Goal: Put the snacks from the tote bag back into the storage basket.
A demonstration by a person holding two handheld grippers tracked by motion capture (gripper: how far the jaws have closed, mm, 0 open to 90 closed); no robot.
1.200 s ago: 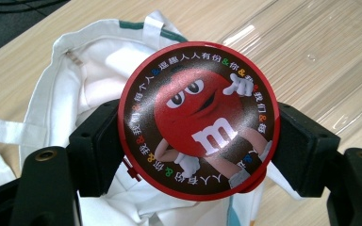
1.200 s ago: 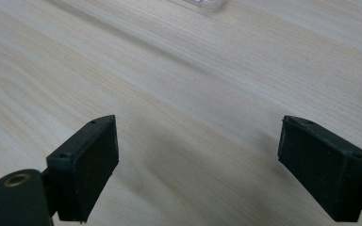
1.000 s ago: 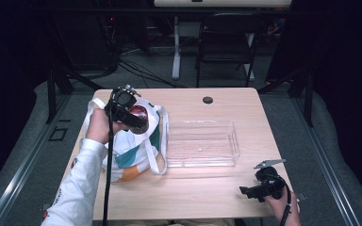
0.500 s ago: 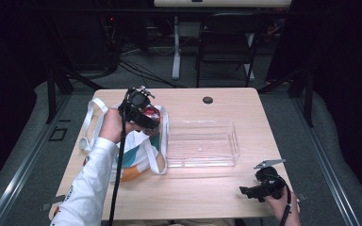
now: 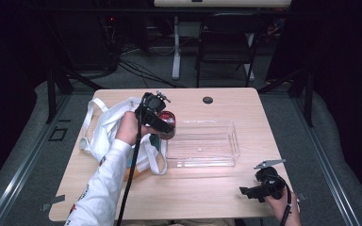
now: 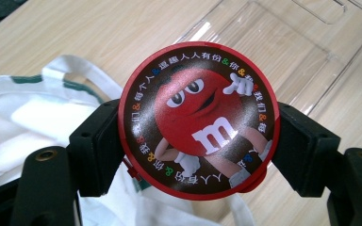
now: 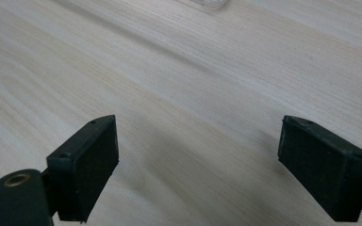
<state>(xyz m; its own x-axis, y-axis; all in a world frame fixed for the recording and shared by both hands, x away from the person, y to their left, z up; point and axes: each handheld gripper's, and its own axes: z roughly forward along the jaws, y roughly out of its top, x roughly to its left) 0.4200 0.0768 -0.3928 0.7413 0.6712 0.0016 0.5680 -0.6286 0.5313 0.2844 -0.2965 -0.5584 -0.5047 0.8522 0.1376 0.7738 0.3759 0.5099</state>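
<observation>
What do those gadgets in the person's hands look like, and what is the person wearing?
Each hand holds a black gadget. The left gripper and right gripper each have two blocky black jaws with flat pads and a trailing black cable. The right one carries a grey three-cornered plate. The left arm wears a white sleeve with small coloured markings.

Round red candy tin [image 6: 198,120], cartoon lid facing up, held between white bag [image 5: 108,125] and clear tray [image 5: 202,143].

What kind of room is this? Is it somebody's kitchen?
Probably not a kitchen; it looks like a lab or studio. A lone wooden table stands among dark curtains, cables run over the floor, and a person holds a gripper in each hand.
</observation>
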